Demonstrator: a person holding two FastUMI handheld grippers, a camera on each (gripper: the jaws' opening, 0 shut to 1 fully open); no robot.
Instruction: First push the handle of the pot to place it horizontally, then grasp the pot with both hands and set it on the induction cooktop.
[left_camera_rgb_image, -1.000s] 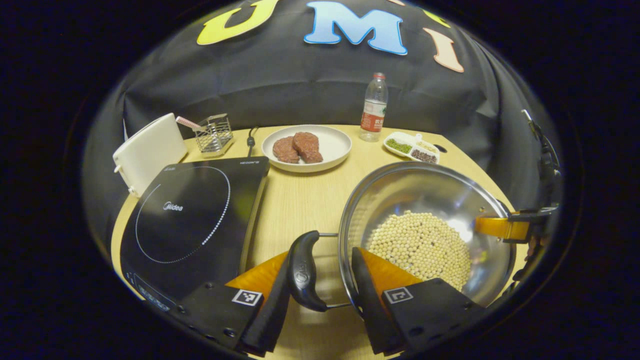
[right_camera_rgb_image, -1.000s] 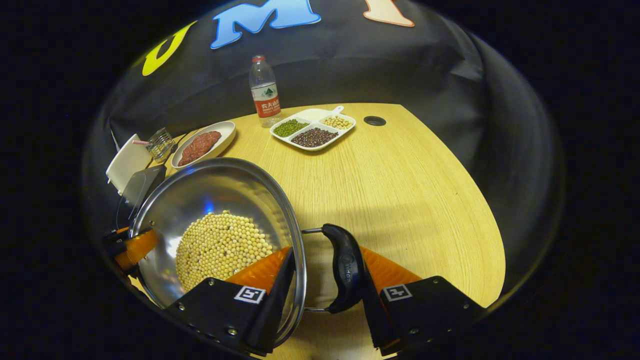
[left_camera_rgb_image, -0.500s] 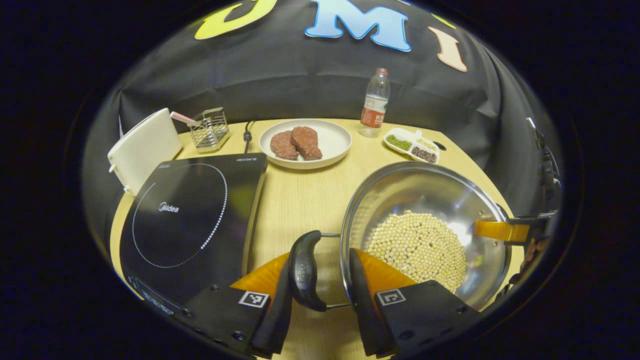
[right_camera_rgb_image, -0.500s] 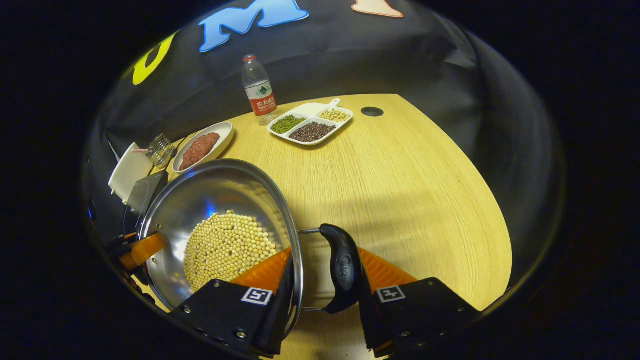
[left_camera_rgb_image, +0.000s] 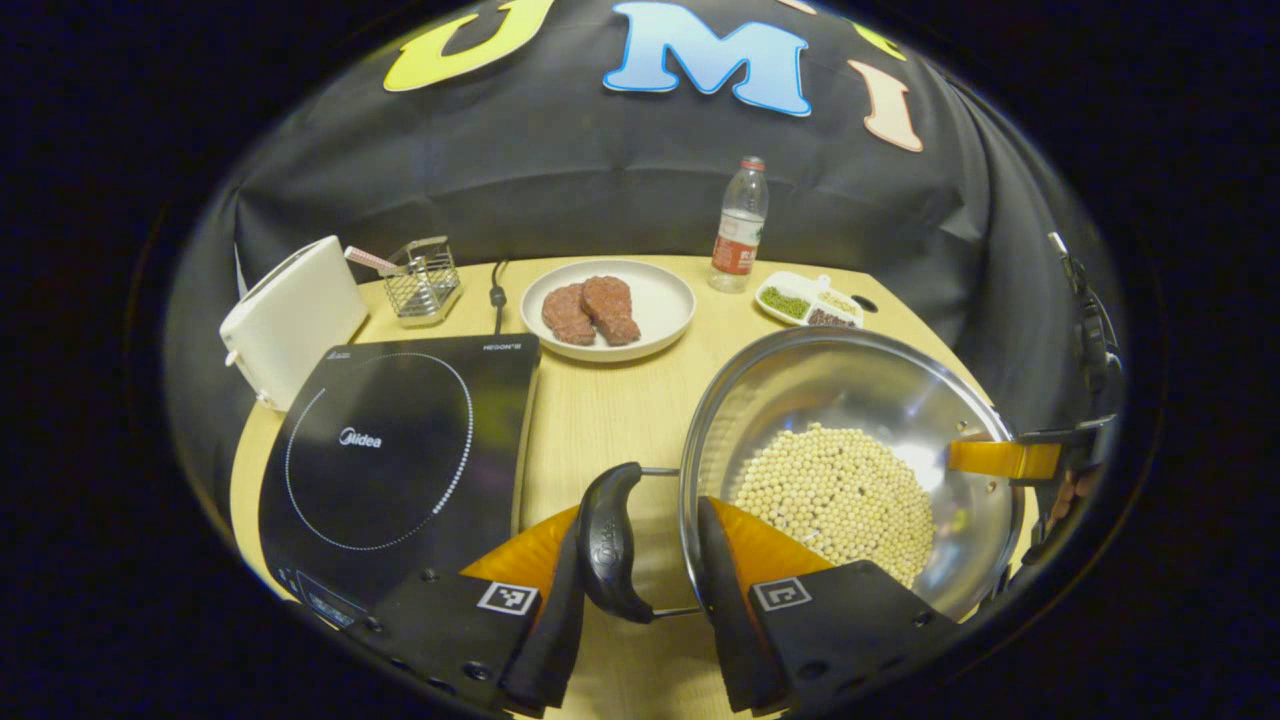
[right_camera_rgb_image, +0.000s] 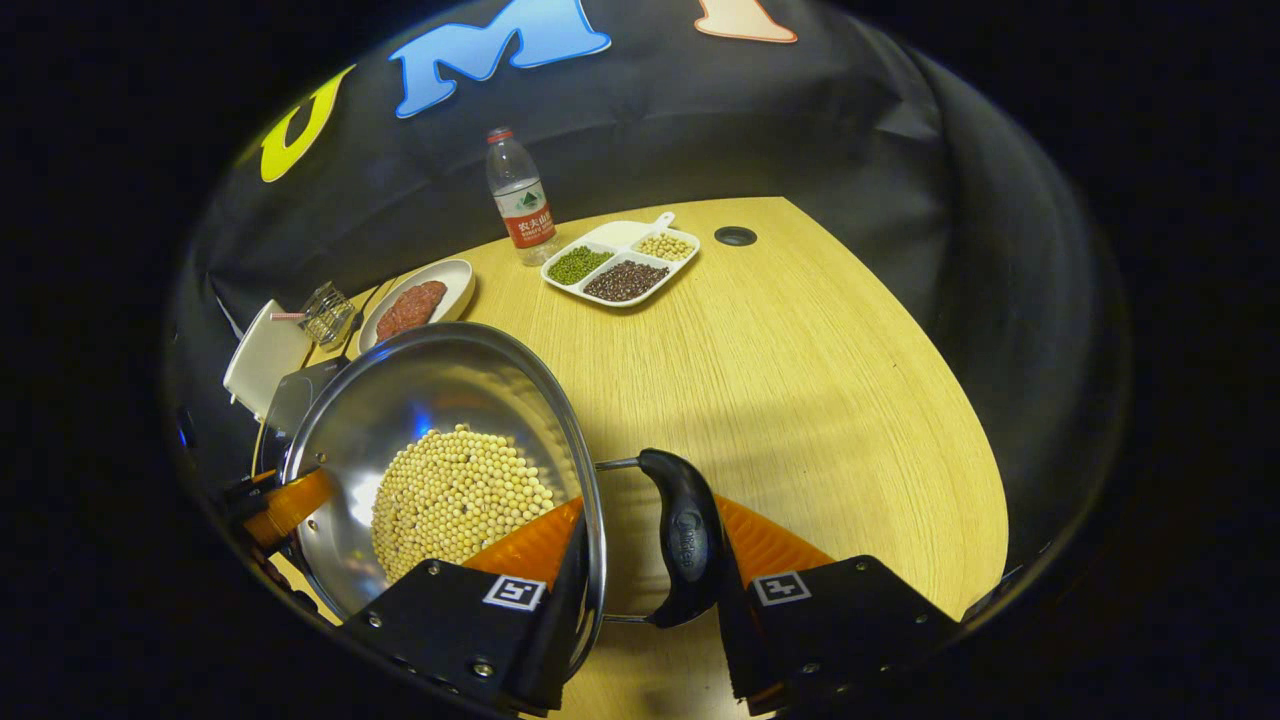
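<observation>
A steel pot (left_camera_rgb_image: 850, 380) holding pale soybeans (left_camera_rgb_image: 840, 495) stands out over the wooden table, right of the black induction cooktop (left_camera_rgb_image: 390, 450). My left gripper (left_camera_rgb_image: 640, 520) is shut on the pot's black left handle (left_camera_rgb_image: 608, 540), one finger outside the handle and the other inside the rim. In the right gripper view, my right gripper (right_camera_rgb_image: 650, 515) is shut the same way on the pot's right handle (right_camera_rgb_image: 685, 545), with the pot (right_camera_rgb_image: 440, 390) and beans (right_camera_rgb_image: 460, 495) to its left. Each view shows the other gripper's finger at the far rim (left_camera_rgb_image: 1005, 460) (right_camera_rgb_image: 290, 500).
A white plate with two meat patties (left_camera_rgb_image: 608, 305) lies behind the cooktop. A water bottle (left_camera_rgb_image: 738, 225), a divided dish of beans (right_camera_rgb_image: 620, 265), a wire rack (left_camera_rgb_image: 422, 280) and a white box (left_camera_rgb_image: 295, 320) stand along the back. Bare wood (right_camera_rgb_image: 820, 380) spreads right of the pot.
Both views have drifted a little, the table sliding up and then back down. The pot stays held by both handles and both grips look the same.
</observation>
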